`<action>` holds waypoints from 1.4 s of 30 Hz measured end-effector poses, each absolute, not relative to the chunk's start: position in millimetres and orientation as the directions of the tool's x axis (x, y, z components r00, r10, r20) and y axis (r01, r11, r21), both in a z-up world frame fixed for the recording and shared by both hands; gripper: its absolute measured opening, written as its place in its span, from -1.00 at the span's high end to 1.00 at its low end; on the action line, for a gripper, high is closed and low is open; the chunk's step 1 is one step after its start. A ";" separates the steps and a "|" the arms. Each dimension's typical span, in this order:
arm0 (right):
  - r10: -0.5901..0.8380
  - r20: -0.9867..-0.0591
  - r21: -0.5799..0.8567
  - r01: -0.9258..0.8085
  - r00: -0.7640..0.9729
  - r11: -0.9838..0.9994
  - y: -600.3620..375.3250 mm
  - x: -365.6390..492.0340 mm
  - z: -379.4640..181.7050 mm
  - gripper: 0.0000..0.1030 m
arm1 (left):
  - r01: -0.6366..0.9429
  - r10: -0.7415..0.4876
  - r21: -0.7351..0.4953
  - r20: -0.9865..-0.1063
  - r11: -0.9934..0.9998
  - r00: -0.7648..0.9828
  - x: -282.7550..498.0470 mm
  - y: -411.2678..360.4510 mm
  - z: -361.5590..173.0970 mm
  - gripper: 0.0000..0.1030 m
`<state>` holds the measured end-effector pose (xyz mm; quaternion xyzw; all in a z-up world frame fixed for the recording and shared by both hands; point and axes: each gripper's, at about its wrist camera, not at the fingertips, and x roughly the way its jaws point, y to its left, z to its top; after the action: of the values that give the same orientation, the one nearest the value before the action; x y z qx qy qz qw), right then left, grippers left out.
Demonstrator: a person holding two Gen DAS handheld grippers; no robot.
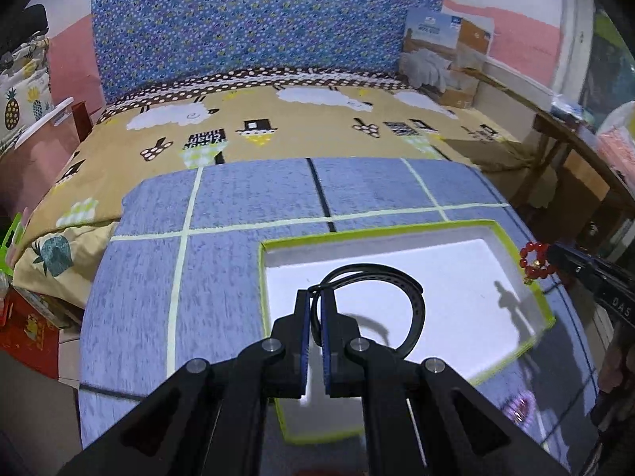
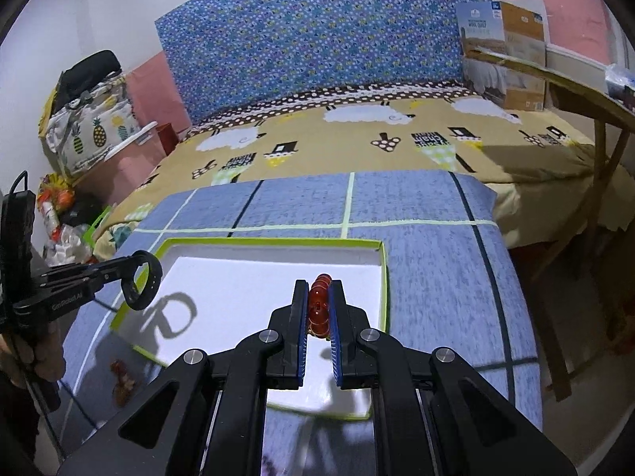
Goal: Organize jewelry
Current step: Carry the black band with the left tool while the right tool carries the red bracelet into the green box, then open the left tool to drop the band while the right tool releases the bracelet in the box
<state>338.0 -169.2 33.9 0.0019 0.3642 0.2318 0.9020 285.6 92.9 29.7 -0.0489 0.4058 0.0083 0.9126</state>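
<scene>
The left gripper (image 1: 315,297) pinches a black perforated strap loop (image 1: 381,297) over the shallow white green-rimmed tray (image 1: 456,273); the right gripper (image 2: 319,297) pinches a red bead bracelet (image 2: 319,305) above the tray's opposite side, both hanging clear of its floor.

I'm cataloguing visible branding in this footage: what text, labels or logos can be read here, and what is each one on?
"OmRobot.AI": side of the left tool, seen from the right wrist.
"DAS": cut-off letters on the right tool, seen from the left wrist.
"WOOL QUILT": cardboard box on the bed; its smaller print is unreadable.
Bedspread print blocks: lettering too blurred to read.
</scene>
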 end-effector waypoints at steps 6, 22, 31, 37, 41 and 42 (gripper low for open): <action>0.409 -0.666 0.169 -0.407 0.624 0.898 -162.7 366.8 25.5 0.81 | -0.071 0.006 -0.052 -0.764 0.996 0.645 313.5 95.2 20.3 0.90; 0.355 -0.715 0.140 -0.374 0.602 0.917 -158.8 393.1 2.3 0.81 | -0.085 0.029 -0.026 -0.806 0.996 0.591 337.1 95.4 -7.4 0.89; 0.364 -0.700 0.139 -0.382 0.615 0.914 -163.4 378.7 8.8 0.67 | -0.088 0.008 -0.061 -0.776 0.994 0.630 324.5 97.2 -0.1 0.88; 0.377 -0.673 0.139 -0.391 0.636 0.910 -169.8 346.7 17.5 0.67 | -0.067 -0.005 -0.067 -0.744 0.996 0.668 297.5 93.9 11.9 0.88; 0.388 -0.657 0.150 -0.393 0.646 0.907 -177.5 315.5 21.8 0.66 | -0.058 -0.022 -0.087 -0.718 0.995 0.696 272.1 93.8 21.9 0.88; 0.389 -0.653 0.149 -0.393 0.650 0.907 -178.7 308.0 23.1 0.66 | -0.056 -0.026 -0.091 -0.710 0.994 0.704 264.6 94.0 24.1 0.87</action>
<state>308.0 -178.7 23.1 -0.0030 0.3588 0.2152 0.9083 264.6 94.0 24.1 -0.0528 0.3848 0.0081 0.9215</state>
